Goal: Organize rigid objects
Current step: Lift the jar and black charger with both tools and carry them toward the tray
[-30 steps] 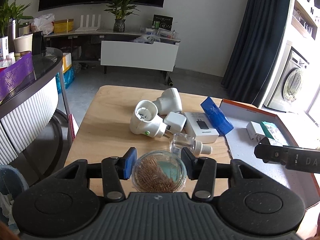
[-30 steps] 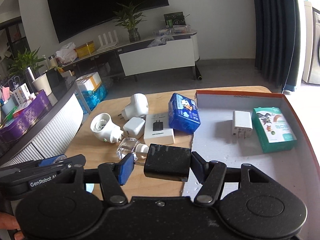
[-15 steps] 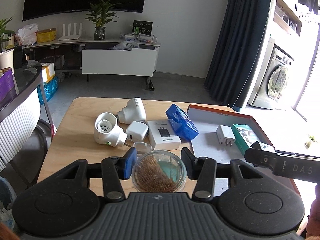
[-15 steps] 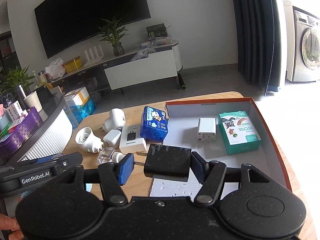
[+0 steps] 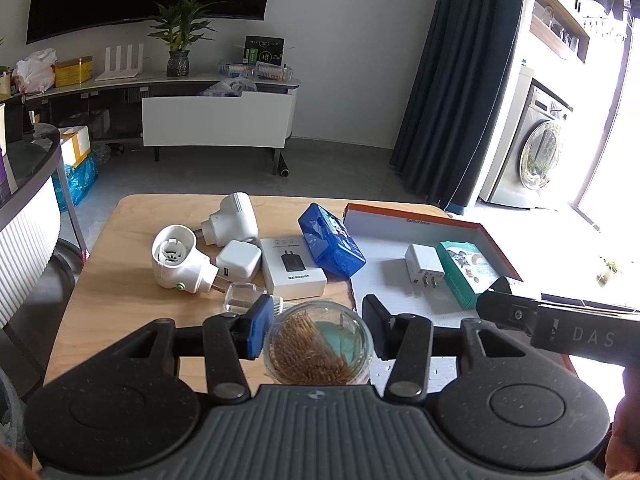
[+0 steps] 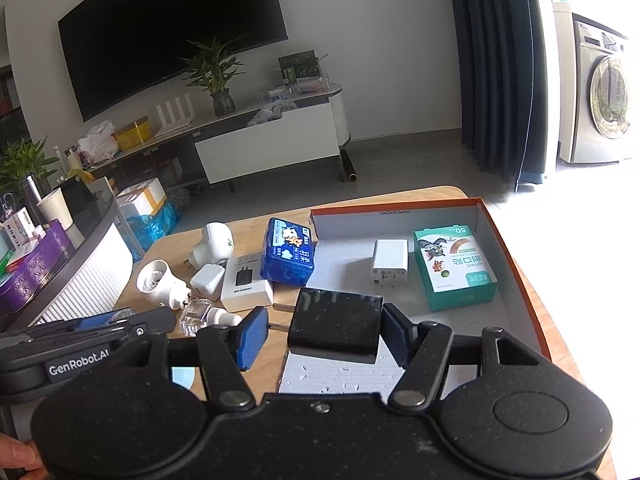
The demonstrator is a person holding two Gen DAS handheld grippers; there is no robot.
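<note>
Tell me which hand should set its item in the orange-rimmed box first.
Right, probably. The right gripper holds the black charger already over the box floor. The left gripper, holding the toothpick jar, sits at the box's near-left edge.

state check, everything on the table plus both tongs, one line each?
left tongs: shut on toothpick jar, lifted
right tongs: shut on black charger, prongs pointing left
box: open, holds white charger and green carton, both lying flat
blue pack: on table beside box
two white plugs: on their sides
clear bottle: lying down, capped
</note>
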